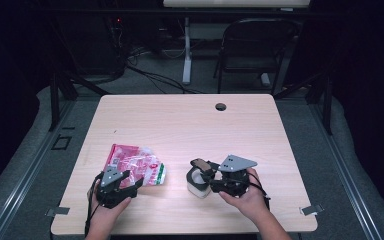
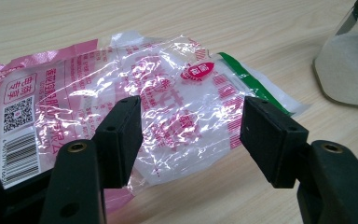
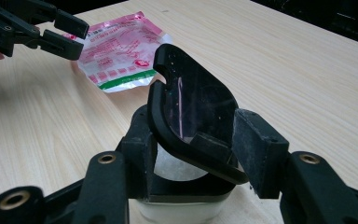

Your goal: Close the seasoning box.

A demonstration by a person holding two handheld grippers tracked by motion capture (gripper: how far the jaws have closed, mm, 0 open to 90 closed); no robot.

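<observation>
Black jaws on your right gripper [image 3: 193,163] stand wide apart, one on each side of the black lid [image 3: 193,116] of a small white jar [image 1: 198,182]. The lid is tipped up on its hinge. You cannot tell if the pads touch the lid, because it hides part of them. The jar sits on the worktop [image 1: 180,120], near the front edge and a bit right of the middle. Its lower part is cut off in the right gripper view.

Your left gripper [image 2: 191,135] is open too, and holds nothing. Its jaws hang just over the near end of a crinkly pink and clear plastic bag [image 2: 121,93] that lies flat. The shine on the bag makes its words hard to read. One side of the bag runs out of the left gripper view.

The bag and the jar are near each other but apart. Behind them the worktop is bare wood up to a small round hole [image 1: 220,106] at the far edge.
</observation>
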